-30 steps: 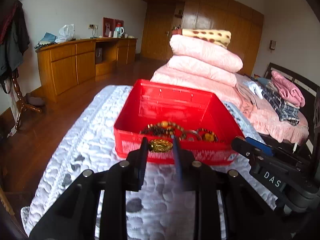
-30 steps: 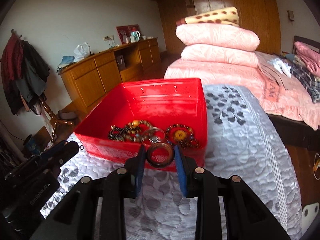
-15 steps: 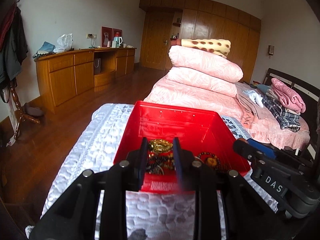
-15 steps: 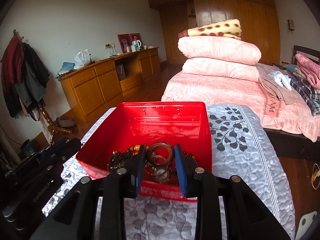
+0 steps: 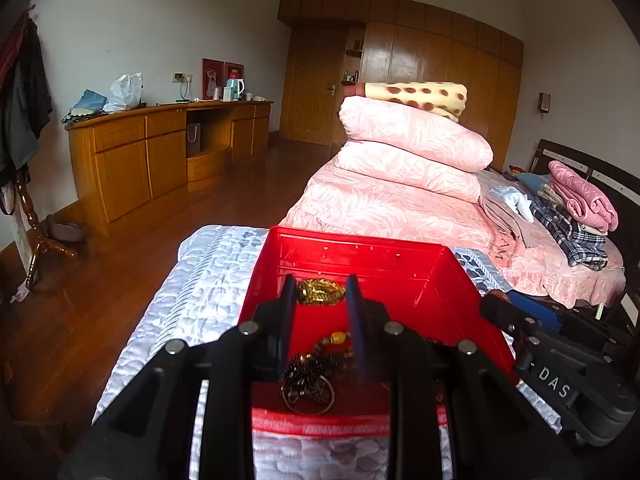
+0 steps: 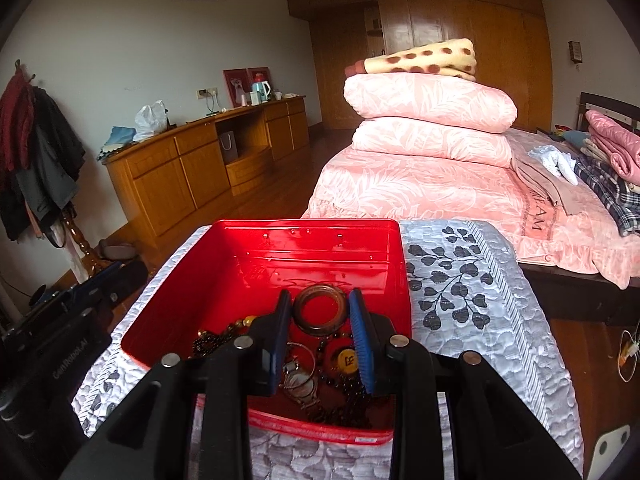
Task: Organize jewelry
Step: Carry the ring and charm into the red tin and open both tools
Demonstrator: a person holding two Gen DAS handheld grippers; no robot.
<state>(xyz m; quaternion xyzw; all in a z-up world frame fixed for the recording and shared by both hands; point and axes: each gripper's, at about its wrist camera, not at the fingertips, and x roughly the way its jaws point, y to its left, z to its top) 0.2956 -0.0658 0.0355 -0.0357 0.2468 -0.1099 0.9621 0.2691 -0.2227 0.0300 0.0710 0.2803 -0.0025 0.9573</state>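
A red plastic box (image 5: 424, 276) (image 6: 256, 248) sits on a silver quilted cover. My left gripper (image 5: 321, 291) is shut on a gold chain piece (image 5: 320, 291) and hangs over the box's inside. My right gripper (image 6: 319, 309) is shut on a dark brown ring bangle (image 6: 319, 310), also above the box. On the box's floor lie several pieces: dark bead strands (image 5: 308, 372) (image 6: 212, 340), an amber bead (image 5: 339, 337), a wire hoop (image 5: 307, 394), a watch (image 6: 298, 380) and a round yellow pendant (image 6: 347, 358). Each gripper's body shows at the edge of the other view.
The quilted cover (image 6: 472, 304) has grey leaf prints and drops to a wooden floor (image 5: 80, 300) on the left. Behind the box is a pink bed (image 5: 392, 204) stacked with folded quilts. A wooden sideboard (image 5: 160, 152) lines the left wall, by a coat stand (image 6: 40, 168).
Both grippers have carried their pieces forward and up, from in front of the box's near wall to over its inside. Their grips have not changed.
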